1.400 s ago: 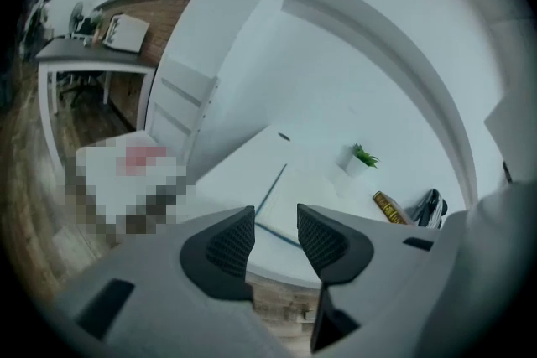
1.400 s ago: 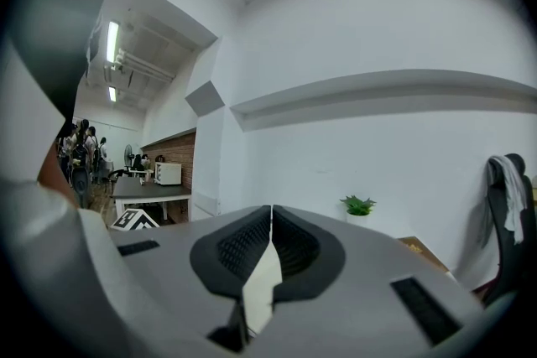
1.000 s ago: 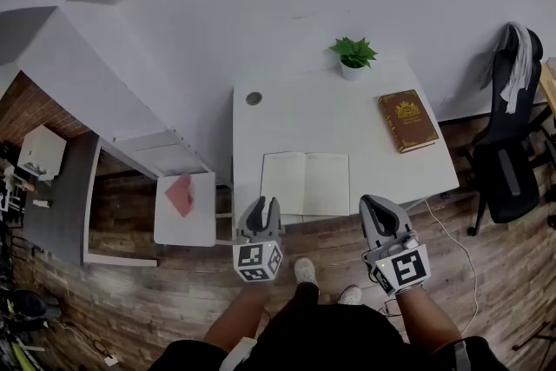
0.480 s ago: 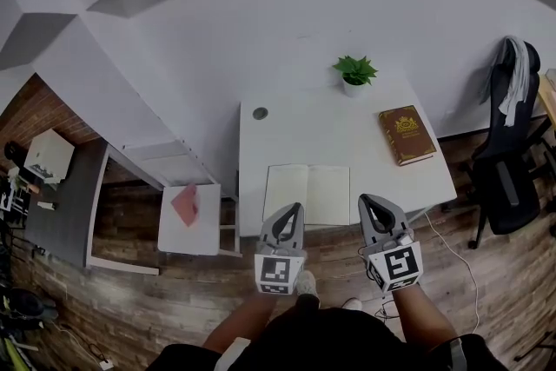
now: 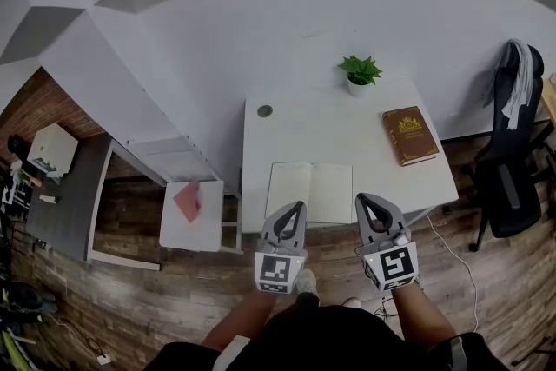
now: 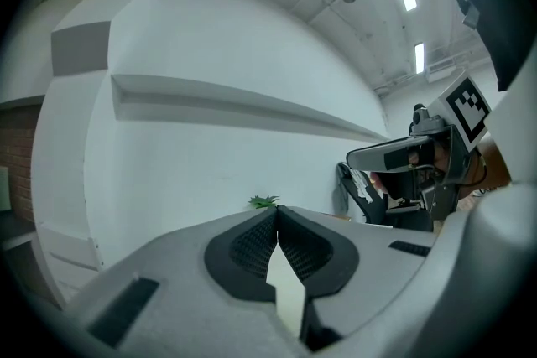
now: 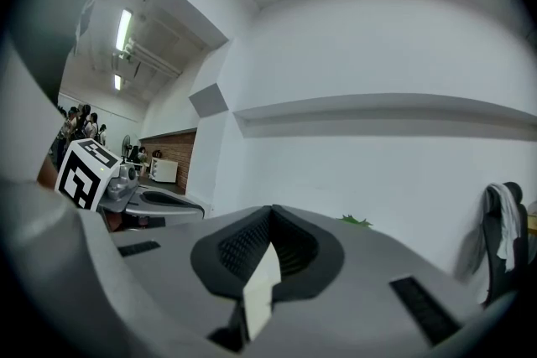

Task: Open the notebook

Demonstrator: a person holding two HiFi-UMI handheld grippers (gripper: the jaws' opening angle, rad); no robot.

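A: Start at the left of the frame. What's there?

B: A small white side table (image 5: 193,233) with a red folded thing (image 5: 188,201) on it, well apart from the work. Next, at lower centre, is the left gripper (image 5: 295,206). Its jaws are pressed together and its own view shows nothing between them.

A: And the notebook?

B: The notebook (image 5: 308,191) lies flat on the white table (image 5: 295,135), near the front edge and just above both grippers in the frame. Two pale pages show, one on each side of the spine, so it already lies open.

A: Is either gripper on it?

B: Not that I can see. The left tip sits by the lower left corner of the notebook in the head view, but I can't tell whether it touches. The right gripper (image 5: 363,201), just right of the pages, also has its jaws together and empty.

A: Further right?

B: A closed brown book (image 5: 410,135) with a gold emblem, a potted plant (image 5: 360,72) at the back edge, then a dark chair (image 5: 508,174) off the table.

A: So how far along is it?

B: I'd judge the opening done. At most, the grippers are left to draw away.
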